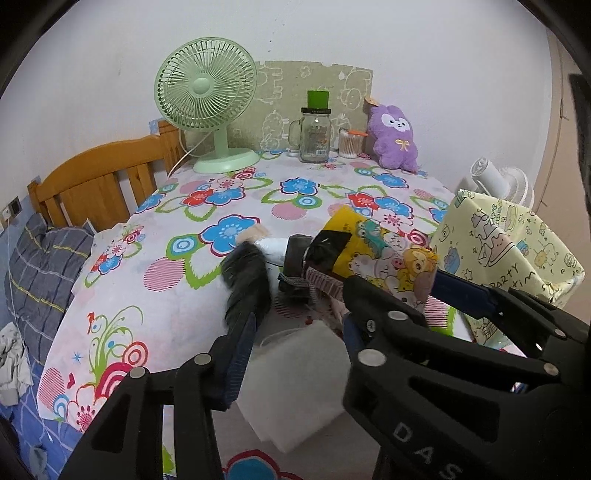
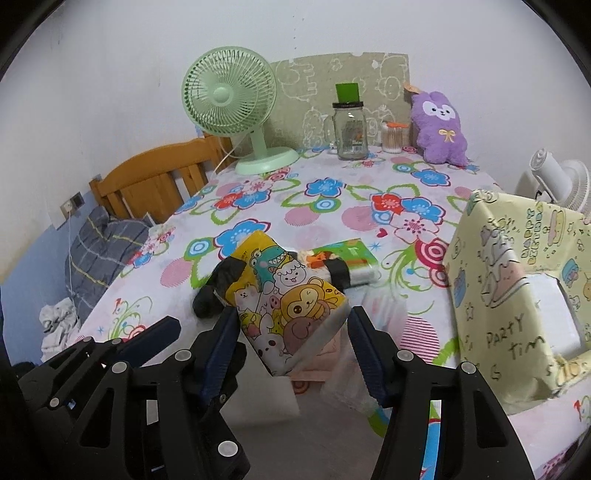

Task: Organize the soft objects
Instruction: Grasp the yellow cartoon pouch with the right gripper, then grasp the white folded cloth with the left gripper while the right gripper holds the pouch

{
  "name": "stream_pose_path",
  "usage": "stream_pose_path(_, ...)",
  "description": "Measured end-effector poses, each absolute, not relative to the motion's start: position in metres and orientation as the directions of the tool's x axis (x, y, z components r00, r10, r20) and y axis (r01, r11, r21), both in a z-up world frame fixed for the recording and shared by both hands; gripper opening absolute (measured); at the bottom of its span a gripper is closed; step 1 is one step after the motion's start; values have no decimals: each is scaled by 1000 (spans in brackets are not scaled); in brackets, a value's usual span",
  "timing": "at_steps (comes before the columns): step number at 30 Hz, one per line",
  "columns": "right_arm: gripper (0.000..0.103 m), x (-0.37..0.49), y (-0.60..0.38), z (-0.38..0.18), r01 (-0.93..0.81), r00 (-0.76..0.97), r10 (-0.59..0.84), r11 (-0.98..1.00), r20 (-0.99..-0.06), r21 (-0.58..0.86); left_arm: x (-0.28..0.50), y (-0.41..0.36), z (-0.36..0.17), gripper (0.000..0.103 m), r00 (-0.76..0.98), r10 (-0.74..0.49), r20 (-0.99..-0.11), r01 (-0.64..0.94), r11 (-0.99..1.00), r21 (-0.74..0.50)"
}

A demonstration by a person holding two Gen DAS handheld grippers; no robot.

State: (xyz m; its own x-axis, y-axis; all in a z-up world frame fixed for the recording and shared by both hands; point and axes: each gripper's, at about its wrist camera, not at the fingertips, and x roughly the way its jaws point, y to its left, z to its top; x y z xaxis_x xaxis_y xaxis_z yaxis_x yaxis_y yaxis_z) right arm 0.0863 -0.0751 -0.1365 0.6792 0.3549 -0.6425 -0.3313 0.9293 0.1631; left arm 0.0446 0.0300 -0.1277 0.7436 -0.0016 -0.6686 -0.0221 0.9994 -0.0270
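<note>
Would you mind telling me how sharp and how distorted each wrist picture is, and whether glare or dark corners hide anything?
Left wrist view: strong fisheye bowing of the table, black vignette in the corners, dark furry object slightly blurred, green fan sharp, even soft light, no glare. Right wrist view: same bowing and vignette, cartoon pouch crisp between the right gripper fingers, glass jar without glare.

Flower-print table (image 1: 207, 295) against plain white wall (image 1: 332, 33). Wooden bed headboard (image 1: 99, 177) just left of table, plaid pillow (image 1: 40, 273) below it. Even indoor light.
</note>
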Motion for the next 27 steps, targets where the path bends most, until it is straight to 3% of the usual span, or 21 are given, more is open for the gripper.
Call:
stream_pose_path(4,64,82,-81,-138,-323,682,346,933,-645,158,42,26,-131,54,739,3,-673,-23,1000,-20)
stream_pose_path(6,64,79,-83,-140,-325,679,348,932,-646,161,40,24,-133,70,737,0,-676,-18,1000,-20)
stream_pose_path(9,64,76,-85,-143,-326,674,353,930,-648,168,36,23,-136,83,737,9,-676,-25,1000,-14)
stream_pose_path(14,63,72,-88,-152,-320,663,349,932,-662,171,34,20,-146,94,719,14,-694,-34,999,-15)
stream_pose_path(22,62,71,-96,-169,-290,639,319,943,-700,164,40,17,-167,98,672,3,-741,-37,999,-29)
stream_pose_path(27,62,72,-95,-173,-284,634,311,945,-708,161,42,18,-170,84,666,10,-746,-46,999,-27)
